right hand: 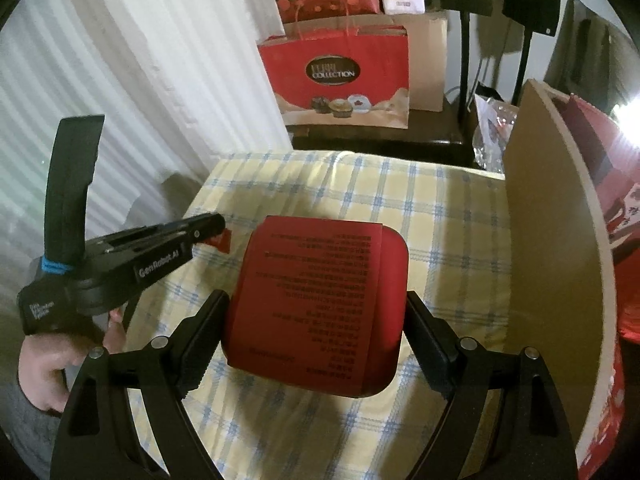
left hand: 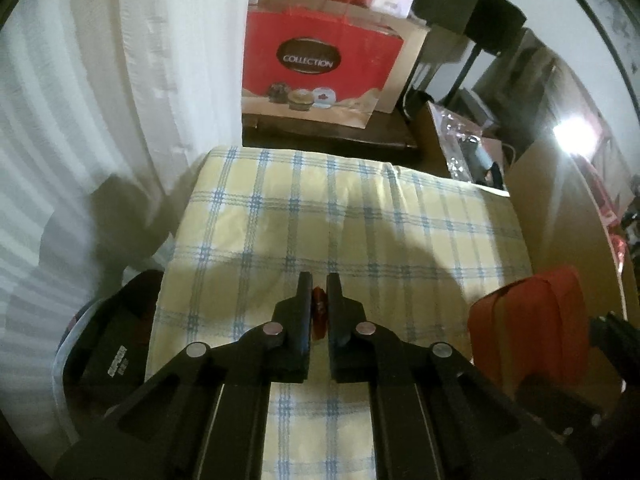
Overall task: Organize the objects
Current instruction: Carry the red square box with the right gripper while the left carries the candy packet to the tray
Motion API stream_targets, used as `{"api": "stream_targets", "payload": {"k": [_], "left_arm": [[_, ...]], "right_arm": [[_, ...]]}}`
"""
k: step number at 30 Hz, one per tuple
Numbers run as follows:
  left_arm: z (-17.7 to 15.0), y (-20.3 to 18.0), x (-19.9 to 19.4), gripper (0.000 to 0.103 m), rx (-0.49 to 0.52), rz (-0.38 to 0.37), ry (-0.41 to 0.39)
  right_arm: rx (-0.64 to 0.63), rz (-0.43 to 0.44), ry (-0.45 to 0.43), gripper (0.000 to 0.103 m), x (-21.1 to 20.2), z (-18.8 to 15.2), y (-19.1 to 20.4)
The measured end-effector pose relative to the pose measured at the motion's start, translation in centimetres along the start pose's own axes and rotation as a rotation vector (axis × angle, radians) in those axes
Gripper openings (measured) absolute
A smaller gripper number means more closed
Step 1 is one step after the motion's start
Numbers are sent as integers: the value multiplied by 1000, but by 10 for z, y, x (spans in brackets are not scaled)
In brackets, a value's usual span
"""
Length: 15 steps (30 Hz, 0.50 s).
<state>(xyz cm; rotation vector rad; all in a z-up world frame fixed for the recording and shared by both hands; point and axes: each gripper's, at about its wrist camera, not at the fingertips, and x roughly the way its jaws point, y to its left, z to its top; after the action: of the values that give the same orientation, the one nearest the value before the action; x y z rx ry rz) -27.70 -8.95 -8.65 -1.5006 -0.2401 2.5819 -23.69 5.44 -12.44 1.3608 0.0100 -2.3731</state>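
White curtains hang behind a table (right hand: 420, 216) under checked cloth. Left claw (left hand: 319, 280) is clamped on a small red piece (left hand: 319, 312) above the table's middle. Right claw (right hand: 316, 312) grips a red box (right hand: 316, 304) near the table's right edge.

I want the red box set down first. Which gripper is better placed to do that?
Right. The right gripper already spans the red box above the checked cloth, so it likely only needs to lower and release. The left gripper is shut on a small red piece, off to the box's side.
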Motion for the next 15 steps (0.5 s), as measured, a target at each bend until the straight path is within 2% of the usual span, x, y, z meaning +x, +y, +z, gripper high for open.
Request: {"api": "stream_targets", "payload": {"k": [5,15], "left_arm": [[-6,-2,-13,6,-10,-12,-13],[-16,-32,-47,6,44,-12,-57]], "right_arm": [[-2,1,-12,87,-11,-1,1],[4,-7,-51,87,-42,-1,-6]]}}
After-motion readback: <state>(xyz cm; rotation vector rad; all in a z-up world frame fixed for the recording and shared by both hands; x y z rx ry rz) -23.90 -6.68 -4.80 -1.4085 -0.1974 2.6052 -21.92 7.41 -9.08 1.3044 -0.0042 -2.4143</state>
